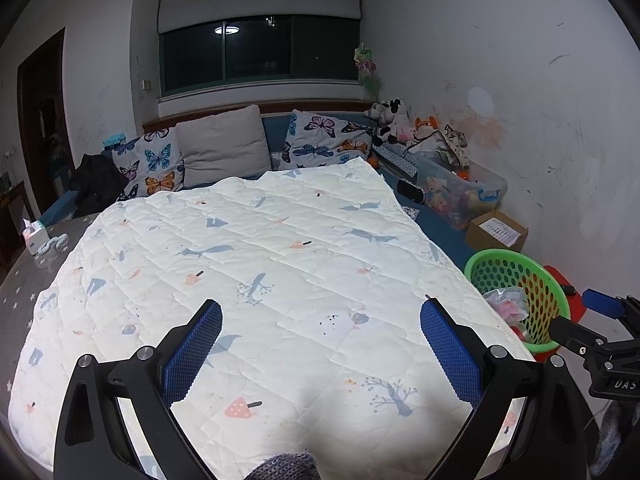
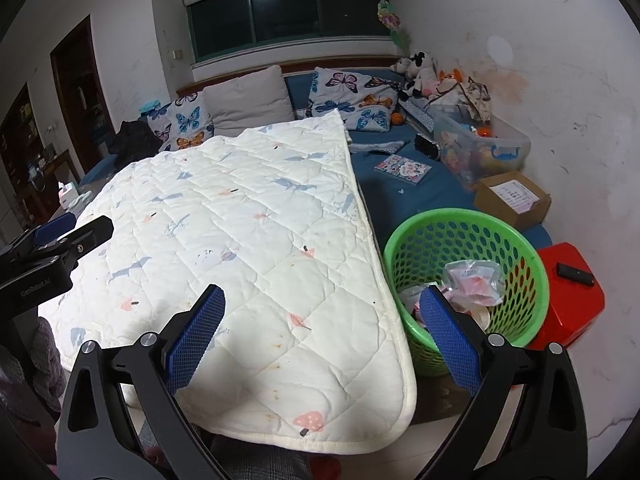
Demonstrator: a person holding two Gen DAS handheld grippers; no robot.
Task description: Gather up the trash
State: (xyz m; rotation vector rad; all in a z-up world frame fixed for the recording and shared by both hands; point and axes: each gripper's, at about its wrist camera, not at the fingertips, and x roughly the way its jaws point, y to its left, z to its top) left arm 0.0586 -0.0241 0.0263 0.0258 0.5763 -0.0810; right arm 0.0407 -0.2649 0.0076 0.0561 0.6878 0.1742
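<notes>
Beside the quilted blanket's (image 2: 248, 216) right edge stands the green perforated plastic basket (image 2: 516, 240), crinkly clear wrappers (image 2: 474, 280) already inside. It lies just right of the right gripper (image 2: 322, 334), whose blue-padded jaws are spread and empty; the left gripper (image 1: 320, 350), likewise spread, hovers over soft bare blanket, farther off.
</notes>
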